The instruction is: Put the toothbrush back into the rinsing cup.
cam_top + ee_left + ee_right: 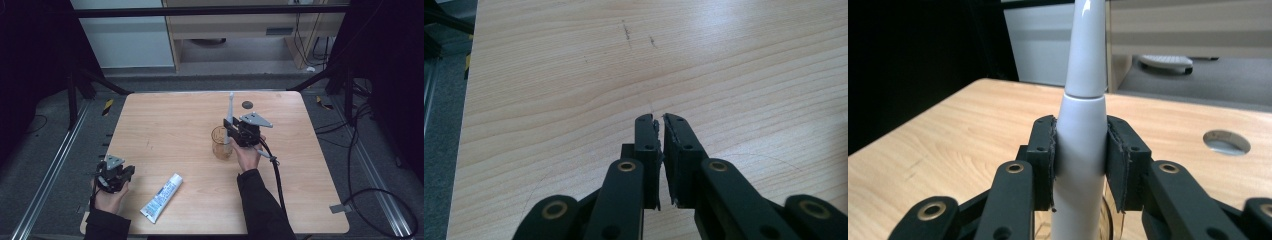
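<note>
toothpaste tube (pixel 161 197) lettering unreadable; unmarked white toothbrush (pixel 1083 125) in right gripper (pixel 1080 167)

The table (pixel 165 125) is pale, matt wood grain. At its 1 o'clock, a smooth, glossy white plastic toothbrush (pixel 1082 125) stands in a clear amber plastic cup (pixel 220 145); the tube (pixel 162 197) looks glossy.

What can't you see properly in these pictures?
- Bottom of the white tapered electric toothbrush: in the right gripper view, the right gripper and the frame edge cut it off.
- Its brush head: cut off by the top edge there; too small in the high view.
- Print on the white-and-blue toothpaste tube: too small, high view.
</note>
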`<state>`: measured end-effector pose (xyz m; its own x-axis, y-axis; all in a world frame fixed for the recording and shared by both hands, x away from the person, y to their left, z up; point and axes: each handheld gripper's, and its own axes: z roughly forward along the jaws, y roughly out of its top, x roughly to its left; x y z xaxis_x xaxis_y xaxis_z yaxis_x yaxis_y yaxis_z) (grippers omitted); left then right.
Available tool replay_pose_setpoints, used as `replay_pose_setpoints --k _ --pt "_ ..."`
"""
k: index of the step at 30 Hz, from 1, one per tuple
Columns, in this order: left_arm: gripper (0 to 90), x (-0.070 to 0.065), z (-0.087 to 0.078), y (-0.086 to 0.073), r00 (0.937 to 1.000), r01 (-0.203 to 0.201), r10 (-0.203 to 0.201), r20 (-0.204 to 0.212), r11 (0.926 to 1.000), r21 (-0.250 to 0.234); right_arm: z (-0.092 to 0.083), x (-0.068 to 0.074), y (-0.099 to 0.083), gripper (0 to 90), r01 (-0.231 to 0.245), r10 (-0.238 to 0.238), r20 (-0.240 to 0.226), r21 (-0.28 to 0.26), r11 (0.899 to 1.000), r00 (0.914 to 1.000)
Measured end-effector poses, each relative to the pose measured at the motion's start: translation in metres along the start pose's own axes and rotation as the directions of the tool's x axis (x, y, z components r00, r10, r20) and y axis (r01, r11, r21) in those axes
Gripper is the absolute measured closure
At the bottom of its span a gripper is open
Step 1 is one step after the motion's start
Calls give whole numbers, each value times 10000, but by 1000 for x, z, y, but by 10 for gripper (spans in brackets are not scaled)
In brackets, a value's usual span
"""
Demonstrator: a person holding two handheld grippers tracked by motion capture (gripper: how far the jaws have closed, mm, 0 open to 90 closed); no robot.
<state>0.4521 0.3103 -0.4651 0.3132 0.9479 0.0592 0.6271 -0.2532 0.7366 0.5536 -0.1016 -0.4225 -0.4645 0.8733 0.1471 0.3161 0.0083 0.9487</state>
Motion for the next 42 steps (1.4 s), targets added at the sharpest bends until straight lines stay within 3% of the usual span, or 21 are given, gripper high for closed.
replay_pose_setpoints --k 6,19,27,42 --pt "838 0 0 0 10000 -23 23 3 10000 4 -3 4 -3 671 494 -494 -14 426 9979 9988" --pt "837 -1 0 0 10000 -39 39 15 10000 17 -5 4 -12 670 627 -629 3 806 9948 9980" --pt "832 -1 0 0 10000 -51 51 40 10000 39 -7 6 -12 664 900 -900 -30 861 9922 9959" --pt "830 -1 0 0 10000 -47 47 56 10000 30 -9 9 -12 604 911 -894 -224 896 9918 9957"
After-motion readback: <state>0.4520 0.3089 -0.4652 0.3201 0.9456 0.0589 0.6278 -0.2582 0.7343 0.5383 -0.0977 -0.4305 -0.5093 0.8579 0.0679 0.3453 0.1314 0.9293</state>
